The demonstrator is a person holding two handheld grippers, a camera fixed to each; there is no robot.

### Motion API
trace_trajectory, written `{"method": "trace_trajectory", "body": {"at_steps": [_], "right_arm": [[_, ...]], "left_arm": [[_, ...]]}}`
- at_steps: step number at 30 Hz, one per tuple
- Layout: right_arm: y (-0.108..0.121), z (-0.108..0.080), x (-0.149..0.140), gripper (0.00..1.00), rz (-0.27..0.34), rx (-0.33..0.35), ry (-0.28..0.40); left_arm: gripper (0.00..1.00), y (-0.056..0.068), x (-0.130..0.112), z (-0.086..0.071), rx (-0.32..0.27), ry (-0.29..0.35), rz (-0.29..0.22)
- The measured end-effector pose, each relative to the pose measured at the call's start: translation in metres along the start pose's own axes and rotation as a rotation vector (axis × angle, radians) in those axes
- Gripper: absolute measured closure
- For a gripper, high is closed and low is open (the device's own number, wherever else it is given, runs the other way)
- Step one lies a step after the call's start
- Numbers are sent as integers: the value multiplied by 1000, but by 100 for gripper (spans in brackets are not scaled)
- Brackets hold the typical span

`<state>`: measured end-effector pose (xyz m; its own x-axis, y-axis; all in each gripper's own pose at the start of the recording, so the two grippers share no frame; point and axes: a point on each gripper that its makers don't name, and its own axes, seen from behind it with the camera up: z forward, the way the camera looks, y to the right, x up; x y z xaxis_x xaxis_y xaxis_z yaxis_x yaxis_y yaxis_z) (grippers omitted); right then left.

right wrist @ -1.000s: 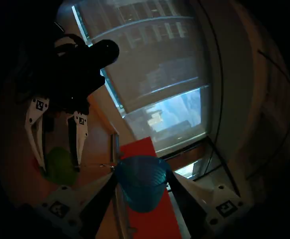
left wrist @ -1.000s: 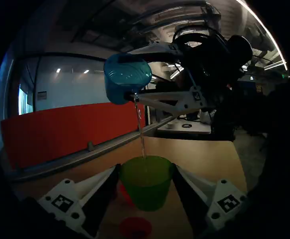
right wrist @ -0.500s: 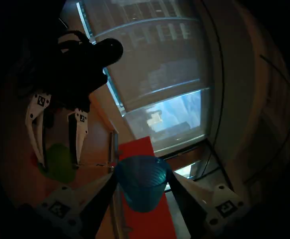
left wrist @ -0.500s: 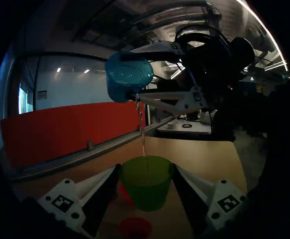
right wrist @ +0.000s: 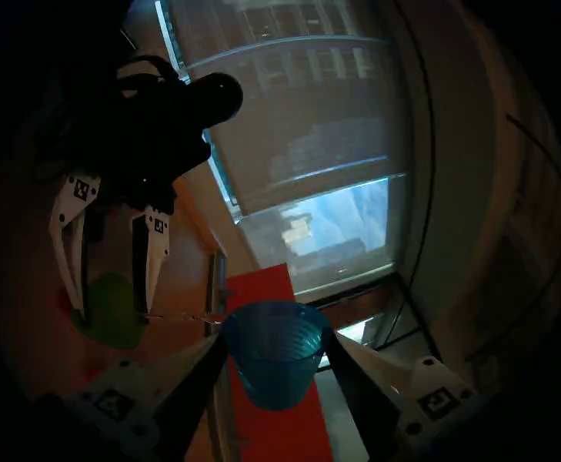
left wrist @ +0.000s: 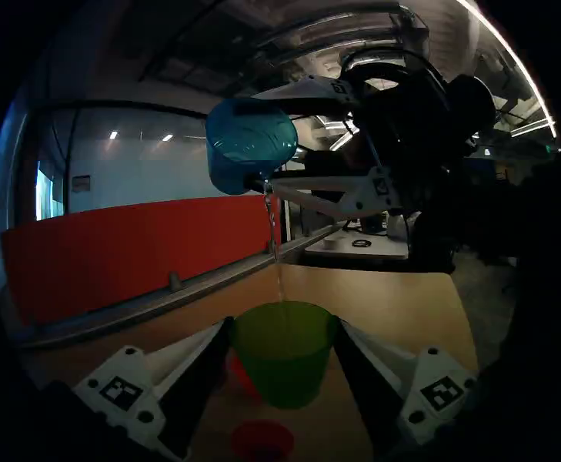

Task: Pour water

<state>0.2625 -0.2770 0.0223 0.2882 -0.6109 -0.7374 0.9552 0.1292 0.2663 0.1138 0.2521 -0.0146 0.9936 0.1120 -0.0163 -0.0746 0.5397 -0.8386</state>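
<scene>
While blue cup (left wrist: 249, 146) tilts, water (left wrist: 272, 231) — grn cup (left wrist: 284, 362).

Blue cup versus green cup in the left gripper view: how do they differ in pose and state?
The blue cup is tilted steeply and held high; the green cup stands upright below it. A thin water stream leaves the blue cup and falls into the green cup. The right gripper clamps the blue cup, the left gripper the green cup. Both are translucent plastic tumblers.
</scene>
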Motion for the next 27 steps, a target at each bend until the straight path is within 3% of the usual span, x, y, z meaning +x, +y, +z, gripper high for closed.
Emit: {"method": "trace_trajectory", "body": {"at_steps": [27], "right_arm": [[8,0,-1,9,-77,-19,-6]], "left_arm": [[10,1,0,3,-4,-3,3]]}}
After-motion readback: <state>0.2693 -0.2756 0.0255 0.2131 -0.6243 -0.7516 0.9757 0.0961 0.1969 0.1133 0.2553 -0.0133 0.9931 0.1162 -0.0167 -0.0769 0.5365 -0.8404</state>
